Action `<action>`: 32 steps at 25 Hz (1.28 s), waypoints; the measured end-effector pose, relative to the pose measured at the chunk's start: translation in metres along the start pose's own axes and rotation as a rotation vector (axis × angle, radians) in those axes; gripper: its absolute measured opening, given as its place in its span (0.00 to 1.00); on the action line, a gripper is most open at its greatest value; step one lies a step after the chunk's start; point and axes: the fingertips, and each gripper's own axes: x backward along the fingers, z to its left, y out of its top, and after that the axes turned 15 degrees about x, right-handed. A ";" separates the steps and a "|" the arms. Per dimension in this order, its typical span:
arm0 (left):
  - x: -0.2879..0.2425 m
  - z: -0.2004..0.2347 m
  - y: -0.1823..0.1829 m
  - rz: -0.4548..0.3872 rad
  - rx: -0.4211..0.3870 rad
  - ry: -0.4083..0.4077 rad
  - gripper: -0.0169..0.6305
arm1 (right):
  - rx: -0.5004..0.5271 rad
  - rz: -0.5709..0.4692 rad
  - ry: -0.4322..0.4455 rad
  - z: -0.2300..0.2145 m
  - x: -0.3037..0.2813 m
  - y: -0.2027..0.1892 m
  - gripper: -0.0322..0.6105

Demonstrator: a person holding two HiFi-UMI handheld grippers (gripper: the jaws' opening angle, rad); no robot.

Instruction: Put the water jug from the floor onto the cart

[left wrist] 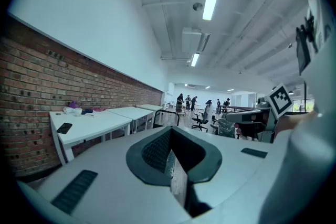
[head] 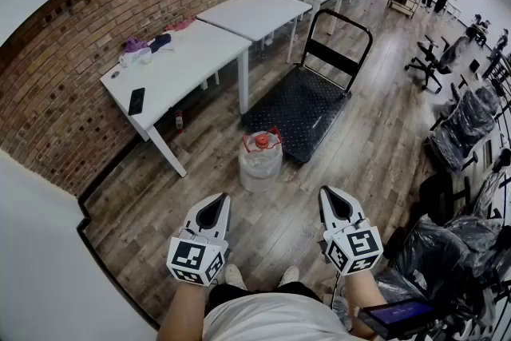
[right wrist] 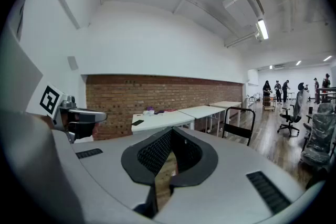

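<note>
The water jug (head: 260, 160), clear plastic with a red cap, stands upright on the wooden floor just in front of the near end of the black flat cart (head: 297, 106). The cart's upright handle (head: 336, 40) is at its far end and also shows in the right gripper view (right wrist: 239, 126). My left gripper (head: 219, 199) and right gripper (head: 330, 192) are held side by side, nearly level, short of the jug on either side of it. Both are shut with nothing in them. The jug does not show in either gripper view; the left gripper (left wrist: 176, 165) and right gripper (right wrist: 163, 165) show only their own jaws.
Three white tables (head: 185, 64) stand in a row along the brick wall (head: 96, 28), left of the cart, with a phone (head: 136, 101) and cloths on the nearest. A small bottle (head: 178, 120) stands under it. Plastic-wrapped office chairs (head: 461, 124) crowd the right. People stand at the far end.
</note>
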 end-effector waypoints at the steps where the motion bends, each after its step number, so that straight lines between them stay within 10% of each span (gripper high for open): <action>1: 0.003 0.007 0.001 -0.002 -0.001 0.005 0.02 | 0.001 -0.005 -0.001 0.004 -0.004 0.002 0.05; 17: 0.019 0.084 0.018 0.014 -0.002 -0.033 0.02 | 0.001 0.013 -0.038 0.063 -0.044 0.026 0.05; 32: -0.087 0.087 0.032 0.037 -0.004 -0.029 0.02 | -0.048 -0.001 -0.002 -0.011 -0.119 0.002 0.05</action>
